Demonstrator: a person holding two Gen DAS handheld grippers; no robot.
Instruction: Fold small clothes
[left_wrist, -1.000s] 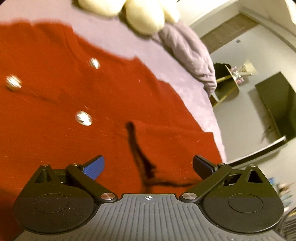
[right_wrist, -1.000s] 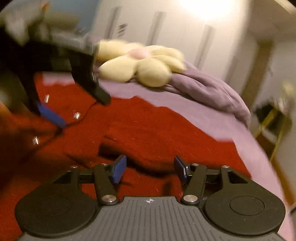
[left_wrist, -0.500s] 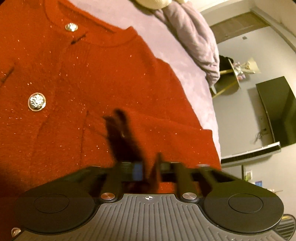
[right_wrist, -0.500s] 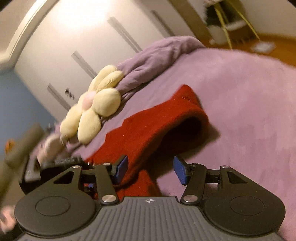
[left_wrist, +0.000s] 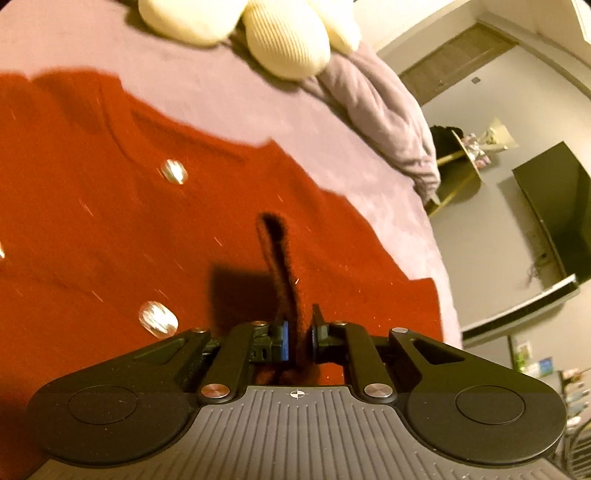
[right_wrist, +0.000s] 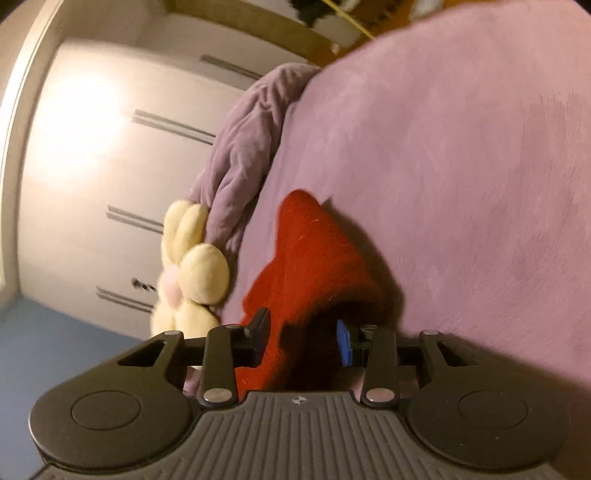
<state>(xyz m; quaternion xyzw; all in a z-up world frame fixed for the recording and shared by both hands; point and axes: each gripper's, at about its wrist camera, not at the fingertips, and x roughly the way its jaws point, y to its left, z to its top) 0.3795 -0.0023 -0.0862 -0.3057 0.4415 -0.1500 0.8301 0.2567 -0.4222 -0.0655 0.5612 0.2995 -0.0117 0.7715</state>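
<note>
A red knitted cardigan with shiny metal buttons lies spread on the purple bed cover. My left gripper is shut on a thin raised ridge of its fabric, which runs up and away from the jaws. In the right wrist view the cardigan's sleeve end rises as a hump off the bed. My right gripper straddles it with its jaws closing. The black left finger touches the cloth. The blue pad stands in the dark hollow beside it, apart from the fabric.
A cream flower-shaped cushion lies beyond the cardigan, next to a bunched purple blanket. The bed's edge falls away at the right towards a dark screen. In the right wrist view the bed cover stretches right and pale wardrobe doors stand behind.
My left gripper went from wide open to shut on a pinched ridge of the cardigan. My right gripper rolled over, moved to the sleeve end and narrowed its jaws around it.
</note>
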